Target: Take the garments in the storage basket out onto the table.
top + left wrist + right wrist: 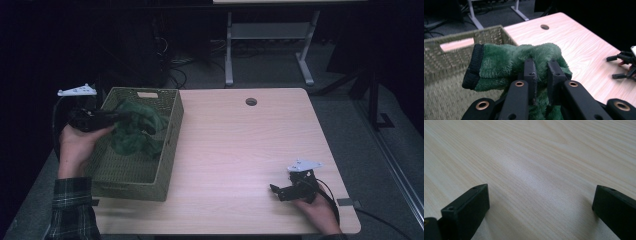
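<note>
**Holding a green fleece garment over the woven basket**

Looking from the high view, the left hand-held gripper is closed on a green fleece garment above a woven basket. The basket is rectangular, olive-coloured, with a slot handle in its far wall, and it stands on the left part of the bench. The garment hangs down from the jaws into the basket, and its lower folds lie inside it. The bench top is light wood with a round hole near its far edge. The right hand-held gripper rests near the front right corner of the bench, well apart from the basket.

From the left gripper view, the two black jaws of the left hand-held gripper stand close together and pinch a fold of the garment. The cloth is thick and fluffy, with a dark ribbed cuff at the left end. Behind it is the basket, tightly woven.

From the right gripper view, the right hand-held gripper has its jaws wide open with nothing between them, just above the smooth wood grain of the bench.
</note>
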Available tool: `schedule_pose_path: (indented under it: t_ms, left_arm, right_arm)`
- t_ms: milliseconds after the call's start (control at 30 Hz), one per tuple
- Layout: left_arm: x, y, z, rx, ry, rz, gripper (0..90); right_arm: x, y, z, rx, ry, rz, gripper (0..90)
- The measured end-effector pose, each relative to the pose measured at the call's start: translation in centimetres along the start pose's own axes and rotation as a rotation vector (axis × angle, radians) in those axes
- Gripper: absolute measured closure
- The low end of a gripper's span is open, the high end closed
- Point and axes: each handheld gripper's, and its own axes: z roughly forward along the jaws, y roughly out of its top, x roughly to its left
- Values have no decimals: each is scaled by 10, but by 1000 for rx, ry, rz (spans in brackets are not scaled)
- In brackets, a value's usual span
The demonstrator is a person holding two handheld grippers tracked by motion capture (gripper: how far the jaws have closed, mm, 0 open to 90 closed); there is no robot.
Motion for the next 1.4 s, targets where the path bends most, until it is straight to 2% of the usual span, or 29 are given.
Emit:
schedule_pose_path:
  t_ms: [300,700,767,900,933,1067,1400]
  left_arm:
    - [-15,32,-14,-49,-30,47,799]
    - [-37,58,-13,-92,-75,93,802]
    - [-45,63,-9,-114,-97,97,803]
    - [-54,68,-4,-116,-112,113,803]
    - [-60,70,0,-118,-124,121,803]
    - [-70,73,10,-124,-152,132,803]
    - [-94,77,42,-106,-216,152,803]
  right_arm:
    - [0,0,0,1,0,-1,8]
    - [0,0,0,0,0,-1,8]
    - [0,0,0,-2,1,0,8]
    - [0,0,0,-2,0,0,8]
    - [0,0,0,-2,0,1,8]
    - [0,0,0,-1,0,0,8]
    - [0,0,0,-1,1,-1,8]
